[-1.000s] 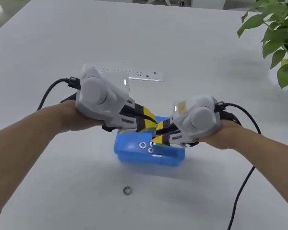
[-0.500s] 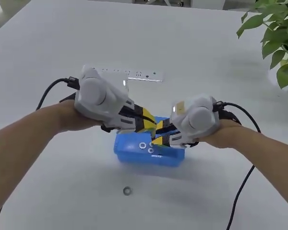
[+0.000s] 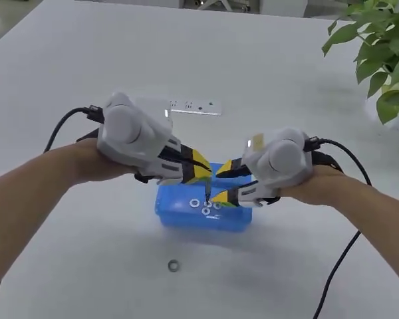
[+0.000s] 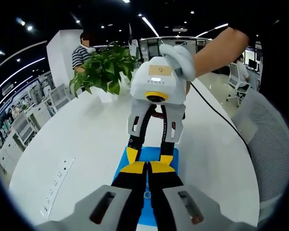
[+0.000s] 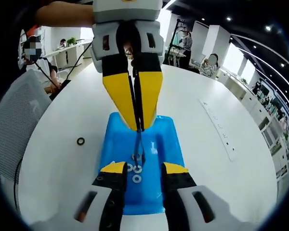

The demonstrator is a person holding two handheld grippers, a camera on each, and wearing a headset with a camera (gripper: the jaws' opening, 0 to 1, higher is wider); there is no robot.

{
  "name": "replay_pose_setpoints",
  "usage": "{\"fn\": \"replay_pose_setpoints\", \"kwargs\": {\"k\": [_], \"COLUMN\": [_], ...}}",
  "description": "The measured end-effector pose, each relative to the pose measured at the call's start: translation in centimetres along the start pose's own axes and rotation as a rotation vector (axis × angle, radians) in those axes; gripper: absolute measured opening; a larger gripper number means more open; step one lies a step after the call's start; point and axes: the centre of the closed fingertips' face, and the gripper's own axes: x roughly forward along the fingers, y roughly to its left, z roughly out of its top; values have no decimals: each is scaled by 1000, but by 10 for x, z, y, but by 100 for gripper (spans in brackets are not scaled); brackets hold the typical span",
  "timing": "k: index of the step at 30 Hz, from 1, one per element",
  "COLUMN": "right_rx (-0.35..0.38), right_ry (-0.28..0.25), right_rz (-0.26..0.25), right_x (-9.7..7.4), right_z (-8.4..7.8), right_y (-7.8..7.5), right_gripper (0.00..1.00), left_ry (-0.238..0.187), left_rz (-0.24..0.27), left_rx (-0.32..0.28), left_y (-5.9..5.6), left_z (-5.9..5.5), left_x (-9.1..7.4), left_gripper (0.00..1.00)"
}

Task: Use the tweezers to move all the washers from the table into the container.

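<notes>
Over the blue container point(image 5: 166, 137), left tool point(image 5: 138, 125) tight on tweezers point(image 5: 139, 142); right tool point(image 5: 144, 169) wide open, empty.

Left gripper point(image 3: 203, 167) and right gripper point(image 3: 218, 185) above blue container point(image 3: 186, 218), washers point(image 3: 206, 211) inside, one washer point(image 3: 173, 266) on table point(image 3: 286, 86).

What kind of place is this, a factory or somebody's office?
Most likely an open-plan office or lab, not a factory. A big white table with a power strip, a leafy plant at its edge, a mesh office chair beside it and long ceiling lights suggest that.
</notes>
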Motion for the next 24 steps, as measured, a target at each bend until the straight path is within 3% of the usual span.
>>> {"fn": "replay_pose_setpoints", "kwargs": {"k": [24], "right_rx": [189], "right_ry": [-32], "right_rz": [-119], "right_x": [-55], "right_z": [-8], "right_y": [21], "right_gripper": [63], "left_ry": [-4], "left_rz": [19], "left_rx": [-27], "left_y": [-9], "left_z": [18], "left_x": [-23], "left_gripper": [5]}}
